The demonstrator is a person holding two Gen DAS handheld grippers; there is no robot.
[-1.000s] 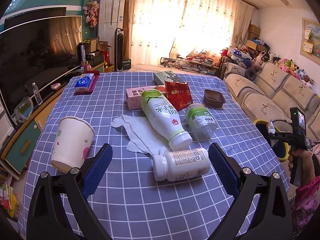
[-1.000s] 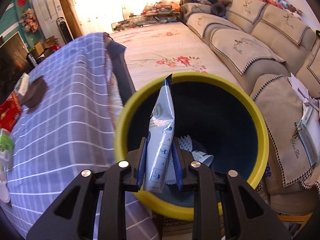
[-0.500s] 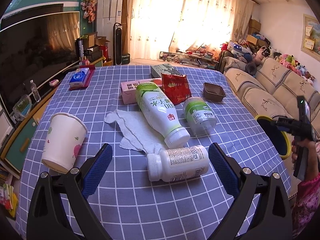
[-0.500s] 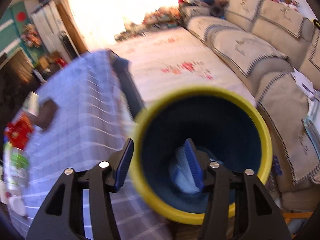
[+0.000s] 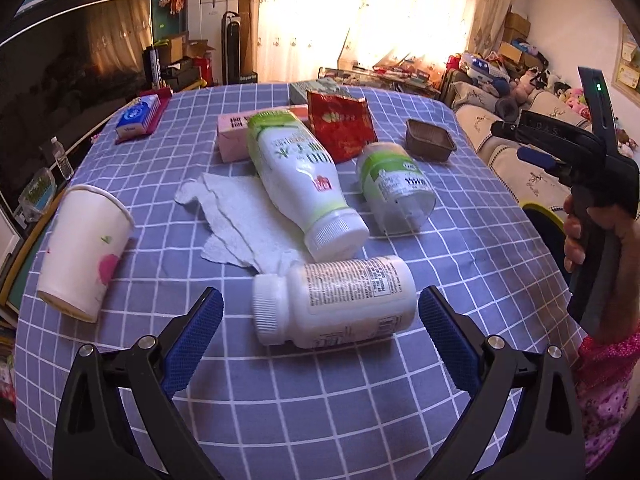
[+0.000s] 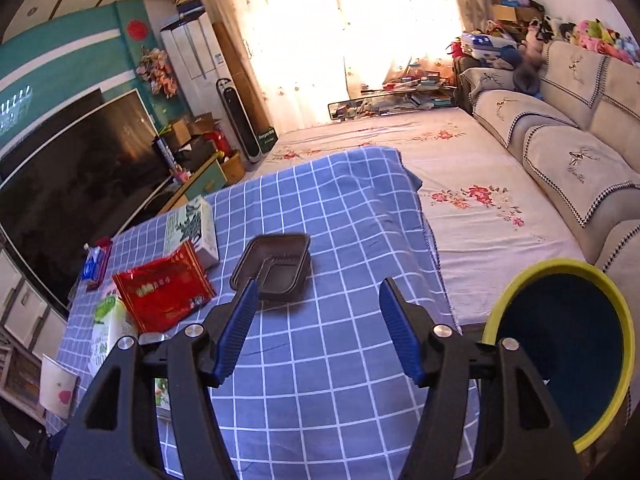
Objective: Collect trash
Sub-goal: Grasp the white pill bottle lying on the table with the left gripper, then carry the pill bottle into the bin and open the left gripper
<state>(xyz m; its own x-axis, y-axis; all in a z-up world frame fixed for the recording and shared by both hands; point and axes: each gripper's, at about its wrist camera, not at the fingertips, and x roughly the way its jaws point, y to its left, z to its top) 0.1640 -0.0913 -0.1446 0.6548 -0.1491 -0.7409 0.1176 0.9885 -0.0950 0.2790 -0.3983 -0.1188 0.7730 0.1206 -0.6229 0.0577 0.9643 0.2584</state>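
Bench: covered with a blue cloth of white squares; the trash lies across its middle.
Bin: yellow-rimmed, dark inside, on the floor off the bench's edge; in the right wrist view it sits low and to the right of the right gripper, apart from it.
Tall bottle: white with a green label, on its side, cap toward the left gripper, lying partly on the paper towel.
Paper cup: white, tipped on its side, left of the left gripper's left finger, apart from it.
Paper towel: crumpled flat between the cup and the tall bottle.
Pill bottle: white, on its side, cap to the left; it lies just ahead of the left gripper, between the lines of its two fingers, touched by neither.
Short bottle: green-labelled, on its side, right of the tall bottle.
Red packet: beyond the bottles, well ahead of the left gripper.
Brown tray: small plastic tray, just ahead of the right gripper, close behind its left fingertip.
Left gripper: jaws wide, holding nothing, low over the bench.
Right gripper: jaws opening, nothing between them, above the bench's near edge.
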